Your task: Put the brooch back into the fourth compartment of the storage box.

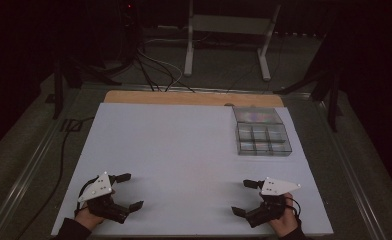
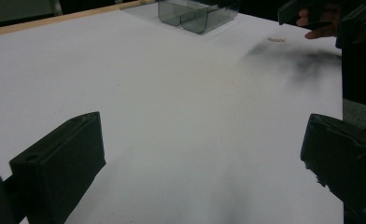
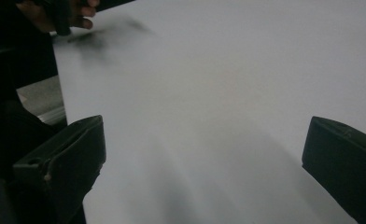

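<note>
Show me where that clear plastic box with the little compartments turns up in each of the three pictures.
High view: the clear compartment box sits at the far right of the white table, lid open toward the far edge.
Left gripper view: it stands at the top centre, cut off by the frame's upper edge.
Right gripper view: not in this picture.
Shared landmark: the white table top, seen in all three.
</note>
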The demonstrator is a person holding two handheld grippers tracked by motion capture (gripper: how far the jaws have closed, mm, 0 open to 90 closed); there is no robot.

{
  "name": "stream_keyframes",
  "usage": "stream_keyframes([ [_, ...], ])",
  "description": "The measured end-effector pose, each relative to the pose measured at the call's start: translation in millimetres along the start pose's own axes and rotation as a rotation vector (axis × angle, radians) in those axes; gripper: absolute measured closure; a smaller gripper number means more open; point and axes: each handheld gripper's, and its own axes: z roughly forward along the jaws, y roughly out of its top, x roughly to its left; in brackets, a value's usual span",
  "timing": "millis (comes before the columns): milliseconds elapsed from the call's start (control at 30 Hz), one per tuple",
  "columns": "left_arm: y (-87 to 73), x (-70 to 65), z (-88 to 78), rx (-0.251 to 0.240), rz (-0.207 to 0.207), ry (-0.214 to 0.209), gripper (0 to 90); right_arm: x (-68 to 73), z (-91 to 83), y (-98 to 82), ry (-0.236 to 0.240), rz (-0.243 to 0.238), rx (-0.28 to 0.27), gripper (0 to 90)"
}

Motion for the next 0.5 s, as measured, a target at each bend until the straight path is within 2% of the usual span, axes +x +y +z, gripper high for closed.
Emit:
stream_keyframes([
  [267, -0.1, 0.9, -0.5, -0.006, -0.009, -0.001, 1.2, -2.3, -5.9, 9.8, -0.015, -0.015, -0.05, 0.0],
  [333, -0.3, 1.0, -0.5, -0.005, -0.011, 0.0, 1.2, -5.0, -11.2, 14.3, -0.037, -0.025, -0.081, 0.0],
  [500, -0.4, 1.3, -0.6, -0.008, -0.014, -0.001, 1.2, -11.4, -20.6, 18.6, -0.092, -0.019, -0.116, 0.0],
])
